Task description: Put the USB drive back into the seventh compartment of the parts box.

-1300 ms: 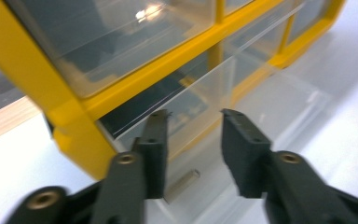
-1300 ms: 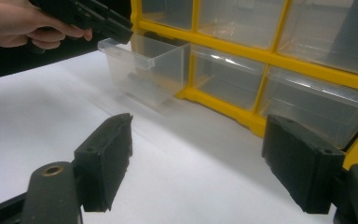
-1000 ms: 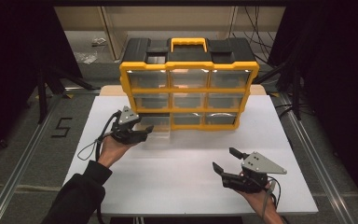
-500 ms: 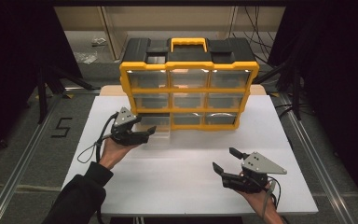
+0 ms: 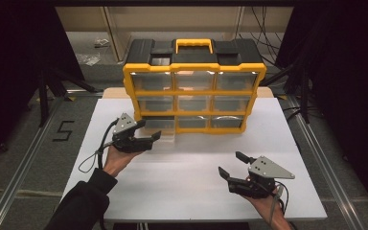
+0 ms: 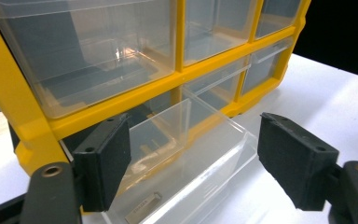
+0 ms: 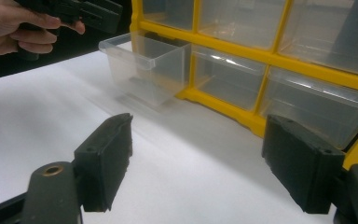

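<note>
- Bench: white top, bare in front of the cabinet, so plenty of room for the pull; worth keeping that stretch free for the drawer's travel.
- Organizer cabinet: yellow frame w/ black top and yellow handle, 3x3 clear drawers, standing upright at bench rear-centre. Looks light, prob. slides if yanked; best to draw straight out and slow, or brace w/ the other hand.
- Pulled-out drawer: bottom-left slot, clear plastic, sticking partway out toward the front, back end still in the frame. Step in hand, as judged: working this drawer at its front lip.
- Left tongs: spread wide, nothing pinched, straddling the drawer's front end; hand at bench left, just beside the cabinet's lower-left corner. For a good grip: centre on the lip, close on front wall only, not too hard since thin plastic may flex or slip.
- Right tongs: spread wide, empty, hovering over bench front-right, well apart from the cabinet; free to steady the frame if needed.
- Small metal piece: flat, greyish, lying in the drawer near the front wall; exact kind hard to tell. Keep drawer level so it doesn't skid or tip out.
</note>
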The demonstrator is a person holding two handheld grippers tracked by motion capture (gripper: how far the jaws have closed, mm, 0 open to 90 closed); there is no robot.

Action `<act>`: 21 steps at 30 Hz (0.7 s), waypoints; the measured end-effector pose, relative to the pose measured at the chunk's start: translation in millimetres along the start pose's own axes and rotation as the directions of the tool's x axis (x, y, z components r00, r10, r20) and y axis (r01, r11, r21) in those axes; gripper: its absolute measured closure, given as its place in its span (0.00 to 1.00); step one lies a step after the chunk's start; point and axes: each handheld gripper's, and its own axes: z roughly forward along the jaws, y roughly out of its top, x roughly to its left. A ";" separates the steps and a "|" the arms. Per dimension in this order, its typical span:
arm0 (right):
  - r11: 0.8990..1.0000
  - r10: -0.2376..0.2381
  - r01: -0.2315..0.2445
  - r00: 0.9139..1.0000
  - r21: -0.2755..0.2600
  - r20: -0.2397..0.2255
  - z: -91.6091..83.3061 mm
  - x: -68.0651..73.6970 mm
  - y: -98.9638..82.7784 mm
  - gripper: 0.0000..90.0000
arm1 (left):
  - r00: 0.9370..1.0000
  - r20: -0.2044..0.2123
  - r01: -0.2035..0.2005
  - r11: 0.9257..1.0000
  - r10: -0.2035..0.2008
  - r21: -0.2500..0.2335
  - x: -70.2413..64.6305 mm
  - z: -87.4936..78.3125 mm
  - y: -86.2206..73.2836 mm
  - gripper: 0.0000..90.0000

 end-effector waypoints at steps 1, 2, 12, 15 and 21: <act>1.000 0.000 0.000 1.000 0.000 0.000 0.0 0.0 0.0 0.28 | 1.000 0.009 0.007 1.000 -0.007 -0.004 -0.5 -0.4 -0.2 0.26; 1.000 0.001 -0.001 1.000 0.000 0.000 0.0 -0.1 0.0 0.28 | 1.000 0.021 0.019 1.000 -0.019 -0.009 -1.1 -1.1 -0.5 0.26; 1.000 0.000 0.000 1.000 -0.001 0.000 -0.2 0.0 0.1 0.28 | 0.997 0.069 0.025 0.998 -0.021 -0.054 -13.4 -6.6 -2.9 0.22; 1.000 0.000 0.000 1.000 0.000 0.001 -0.4 -0.1 0.1 0.28 | 0.997 0.068 0.029 0.998 -0.025 -0.057 -15.2 -6.6 -6.0 0.19; 1.000 0.000 0.000 1.000 0.000 0.002 -0.5 -0.1 0.1 0.28 | 0.998 0.066 0.018 0.998 -0.014 -0.061 -14.8 -6.9 -13.4 0.18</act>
